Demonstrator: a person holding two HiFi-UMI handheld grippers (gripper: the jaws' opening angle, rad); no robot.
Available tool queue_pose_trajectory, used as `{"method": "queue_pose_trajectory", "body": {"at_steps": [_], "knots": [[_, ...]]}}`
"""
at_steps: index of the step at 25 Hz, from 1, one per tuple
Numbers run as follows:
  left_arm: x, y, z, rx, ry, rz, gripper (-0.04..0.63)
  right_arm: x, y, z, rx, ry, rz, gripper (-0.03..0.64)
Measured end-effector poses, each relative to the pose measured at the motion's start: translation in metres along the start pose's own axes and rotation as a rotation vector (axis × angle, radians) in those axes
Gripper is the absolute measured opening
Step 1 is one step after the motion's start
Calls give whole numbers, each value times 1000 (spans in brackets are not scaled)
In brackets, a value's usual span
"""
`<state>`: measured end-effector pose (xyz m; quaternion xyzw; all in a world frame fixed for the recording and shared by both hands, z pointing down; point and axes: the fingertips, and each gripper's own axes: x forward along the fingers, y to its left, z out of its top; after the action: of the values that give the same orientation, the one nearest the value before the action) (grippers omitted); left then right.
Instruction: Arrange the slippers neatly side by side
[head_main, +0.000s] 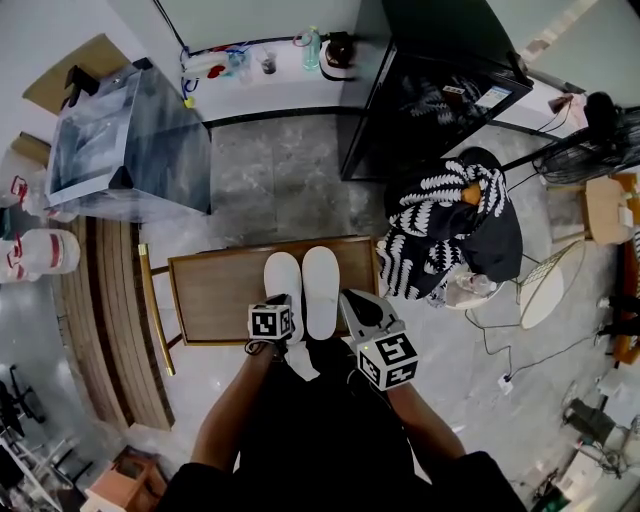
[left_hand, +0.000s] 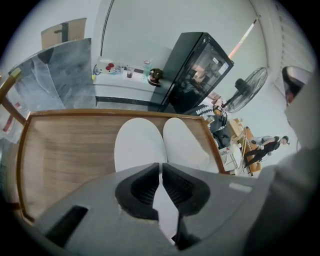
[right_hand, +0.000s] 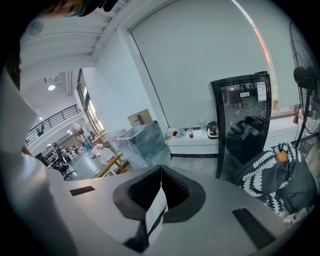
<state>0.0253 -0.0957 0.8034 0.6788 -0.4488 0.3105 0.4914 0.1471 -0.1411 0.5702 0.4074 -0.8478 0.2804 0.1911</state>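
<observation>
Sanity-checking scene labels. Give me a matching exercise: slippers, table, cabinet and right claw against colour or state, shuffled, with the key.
Column A
1 slippers
2 table
3 cabinet
4 right claw

Column B
a black, glass-fronted
b shut, nothing between
c white, side by side
d wooden, rimmed

Pairs: 1-c; 2-d; 3-a; 4-b

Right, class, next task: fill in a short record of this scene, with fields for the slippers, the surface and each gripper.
Slippers: white left slipper and right slipper
Arrangement: close side by side, toes away from the person
Surface: wooden table
Left gripper: jaws together, nothing between them, at the left slipper's heel end
Right gripper: jaws together, empty, near the right slipper's heel end
</observation>
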Motion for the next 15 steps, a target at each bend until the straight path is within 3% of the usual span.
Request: {"method": "queue_pose_trajectory", "body": {"at_steps": [12, 15], "knots": [[4, -1, 0, 17, -3, -25, 41, -1, 1, 2, 16, -11, -23, 14], [1, -3, -1, 12, -7, -58, 122, -2, 3, 3, 16, -16, -32, 14]]}}
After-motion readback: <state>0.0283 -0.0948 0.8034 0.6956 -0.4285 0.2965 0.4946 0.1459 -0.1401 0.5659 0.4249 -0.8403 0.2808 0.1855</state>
